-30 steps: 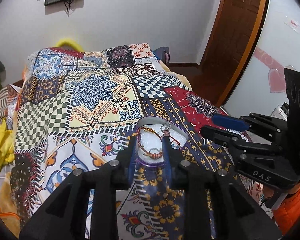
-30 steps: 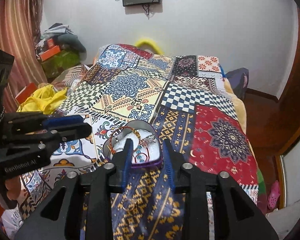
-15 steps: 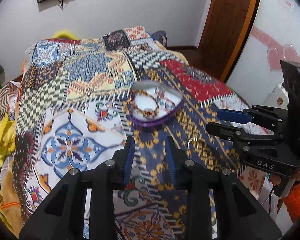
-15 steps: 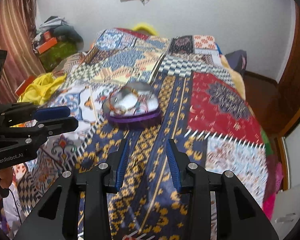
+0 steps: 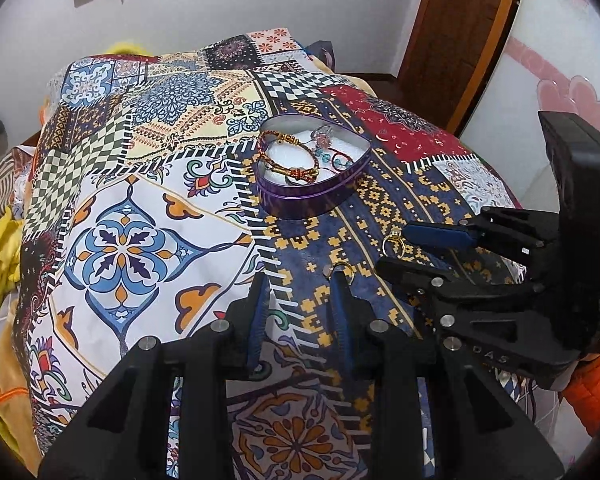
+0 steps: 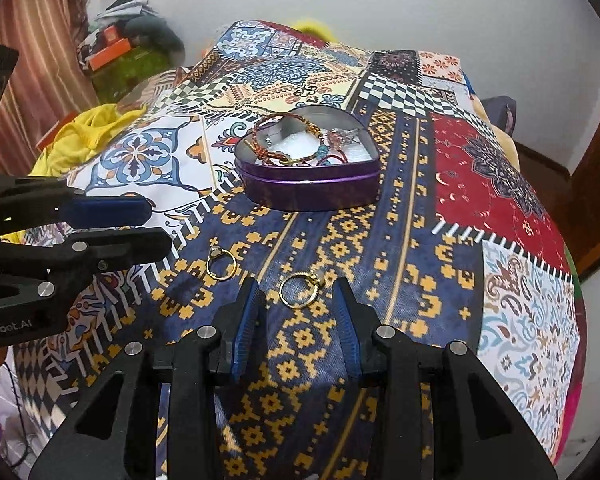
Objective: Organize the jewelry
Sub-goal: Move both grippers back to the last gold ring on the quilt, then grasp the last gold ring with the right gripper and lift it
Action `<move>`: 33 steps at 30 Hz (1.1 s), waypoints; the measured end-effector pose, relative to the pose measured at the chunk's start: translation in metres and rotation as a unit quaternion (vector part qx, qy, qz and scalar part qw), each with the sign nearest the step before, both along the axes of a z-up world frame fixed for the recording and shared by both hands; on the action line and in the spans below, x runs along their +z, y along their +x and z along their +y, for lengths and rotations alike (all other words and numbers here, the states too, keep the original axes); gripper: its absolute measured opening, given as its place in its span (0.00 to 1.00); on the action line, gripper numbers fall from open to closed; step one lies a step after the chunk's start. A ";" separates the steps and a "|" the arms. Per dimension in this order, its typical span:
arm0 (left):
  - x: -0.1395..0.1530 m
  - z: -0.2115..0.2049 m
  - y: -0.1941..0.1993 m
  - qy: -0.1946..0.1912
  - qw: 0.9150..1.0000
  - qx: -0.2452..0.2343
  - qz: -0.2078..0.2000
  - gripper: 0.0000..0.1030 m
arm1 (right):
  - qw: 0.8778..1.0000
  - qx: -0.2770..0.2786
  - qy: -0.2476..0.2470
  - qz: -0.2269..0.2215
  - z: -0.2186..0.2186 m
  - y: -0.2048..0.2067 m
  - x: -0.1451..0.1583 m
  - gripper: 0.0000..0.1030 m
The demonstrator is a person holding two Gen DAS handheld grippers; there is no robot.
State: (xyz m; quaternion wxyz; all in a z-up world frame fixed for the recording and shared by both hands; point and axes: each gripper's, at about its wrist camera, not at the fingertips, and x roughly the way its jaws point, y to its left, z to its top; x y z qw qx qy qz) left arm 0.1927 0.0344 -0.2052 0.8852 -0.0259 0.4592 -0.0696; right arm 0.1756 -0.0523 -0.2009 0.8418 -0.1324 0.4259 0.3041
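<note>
**Two gold rings lie loose on the quilt, short of the heart tin**

Looking along the left tongs (image 5: 300,280), the two blue-padded fingers stand apart with nothing between them, above the navy-and-gold band of the patchwork bedspread (image 5: 140,208). A small gold ring (image 5: 343,270) lies on the cloth just at the tip of the right-hand finger — partly hidden by it. A second gold ring (image 5: 392,243) lies near it, just beside the right tongs (image 5: 410,250), which reach in from the side, released. Farther up the bed sits the purple heart-shaped metal tin (image 5: 312,194), lid off, holding a red-and-gold braided bracelet (image 5: 288,154) and other beaded pieces on white padding.

From the right wrist, the right tongs (image 6: 296,294) are spread wide and empty — one gold ring (image 6: 299,289) lies on the bedspread (image 6: 500,184) between their tips, touching neither. The other ring (image 6: 221,264) lies nearby, close under the left tongs (image 6: 148,226), also parted. The tin (image 6: 308,190) sits beyond both rings.
</note>
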 end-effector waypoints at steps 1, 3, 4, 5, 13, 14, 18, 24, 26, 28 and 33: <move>0.000 0.001 0.000 -0.001 1.000 0.001 0.000 0.30 | 1.000 0.003 -0.006 -0.008 0.003 -0.001 -0.001 0.34; -0.001 0.002 0.001 -0.003 1.000 0.001 0.002 0.30 | 1.000 0.010 -0.020 -0.020 0.007 -0.004 -0.003 0.33; -0.003 0.002 0.002 -0.003 1.000 0.000 0.004 0.30 | 0.999 0.012 -0.024 -0.025 0.009 -0.005 -0.003 0.33; -0.003 0.002 0.002 -0.004 1.000 -0.002 0.006 0.30 | 0.999 0.014 -0.025 -0.027 0.010 -0.006 -0.004 0.29; -0.016 -0.009 0.010 -0.007 1.000 -0.016 0.024 0.30 | 1.000 0.012 -0.008 -0.021 0.006 -0.005 -0.001 0.07; -0.018 -0.010 0.012 -0.007 1.000 -0.016 0.026 0.30 | 1.000 0.010 -0.005 -0.019 0.005 -0.005 -0.001 0.06; -0.022 -0.013 0.018 -0.010 1.000 -0.009 0.028 0.30 | 1.000 0.003 0.007 -0.013 -0.001 -0.003 0.000 0.05; -0.024 -0.015 0.027 -0.024 0.999 -0.005 0.028 0.18 | 1.000 -0.004 0.019 -0.010 -0.009 -0.003 0.001 0.05; -0.026 -0.017 0.028 -0.026 0.999 -0.007 0.028 0.07 | 1.000 -0.005 0.028 -0.010 -0.012 -0.003 0.004 0.05; -0.026 -0.016 0.029 -0.030 0.999 -0.008 0.027 0.06 | 0.999 0.003 0.037 -0.012 -0.014 -0.004 0.008 0.05; -0.025 -0.013 0.027 -0.037 0.999 -0.005 0.022 0.04 | 0.999 -0.006 0.032 -0.010 -0.012 0.000 0.011 0.17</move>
